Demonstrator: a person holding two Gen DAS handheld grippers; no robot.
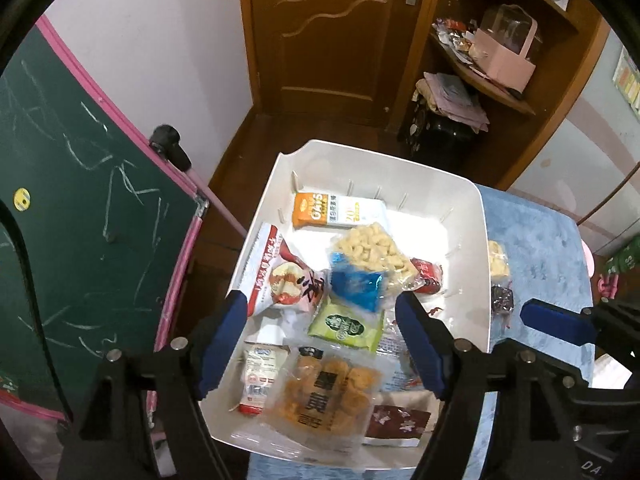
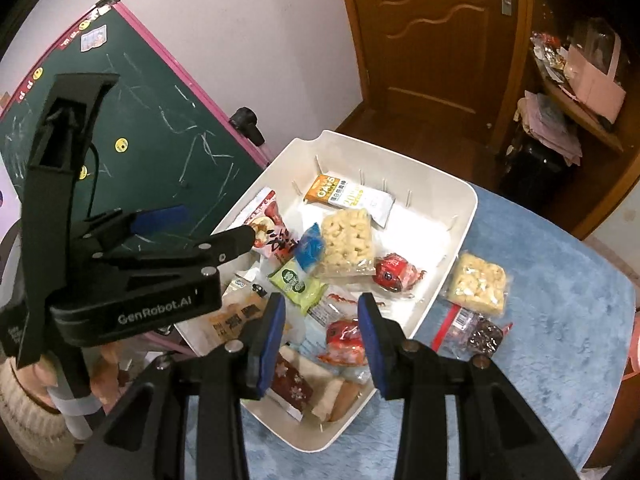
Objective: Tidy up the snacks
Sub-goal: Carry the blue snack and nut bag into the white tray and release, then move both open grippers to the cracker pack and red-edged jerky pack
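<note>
**Remaining Packets Lie at 2 O'Clock of the Right Jaws**

Currently both grippers, left gripper (image 1: 320, 332) and right gripper (image 2: 322, 340), hang released and empty over the white bin (image 2: 460, 240). Puffed-snack packet (image 2: 478, 282) and dark candy bag (image 2: 478, 332) rest outside on the blue tablecloth (image 2: 560, 300), nearer the right gripper.

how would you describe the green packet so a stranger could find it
Start at the white bin on the blue cloth. Near its middle lies the green packet, just below the blue-ended clear bag. It is the only pale green wrapper there.
</note>
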